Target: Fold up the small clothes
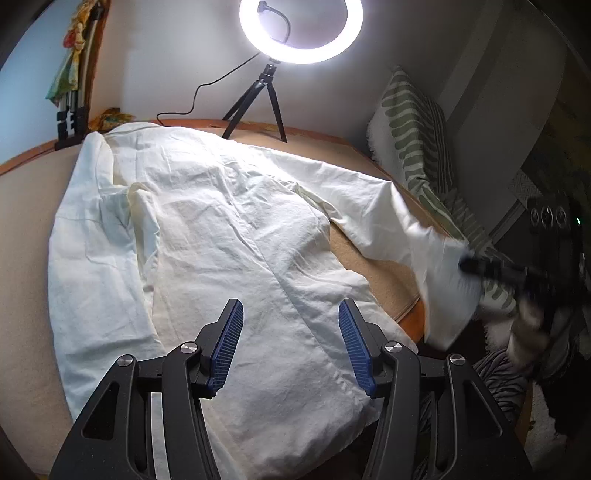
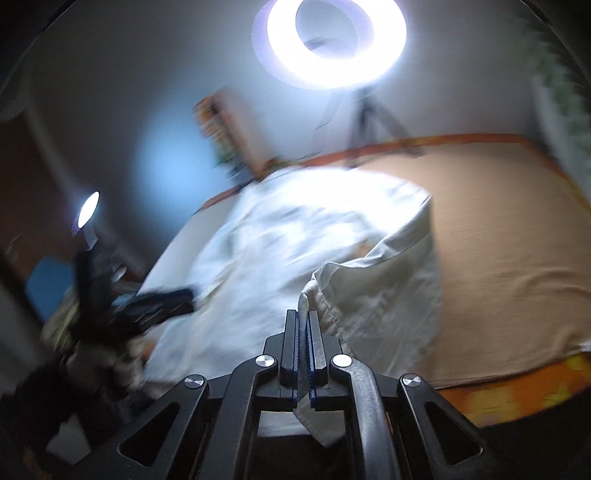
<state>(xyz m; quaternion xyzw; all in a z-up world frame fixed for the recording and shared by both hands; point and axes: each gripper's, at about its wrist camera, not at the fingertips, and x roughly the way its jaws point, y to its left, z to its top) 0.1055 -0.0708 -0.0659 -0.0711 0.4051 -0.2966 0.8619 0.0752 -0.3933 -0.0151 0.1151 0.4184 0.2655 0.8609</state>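
Tan bedding (image 1: 376, 258) is covered by a white shirt (image 1: 229, 236); its right sleeve (image 2: 369, 280) is clamped in the right gripper (image 2: 303, 332), while the left gripper (image 1: 291, 332) is held spread apart.

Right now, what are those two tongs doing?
Left tongs open above white shirt. Right tongs shut on sleeve. Ring light behind, nothing blocking.

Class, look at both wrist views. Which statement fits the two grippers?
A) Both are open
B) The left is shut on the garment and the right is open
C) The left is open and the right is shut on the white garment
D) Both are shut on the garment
C: the left gripper has its fingers spread above the garment, while the right gripper pinches a garment edge.
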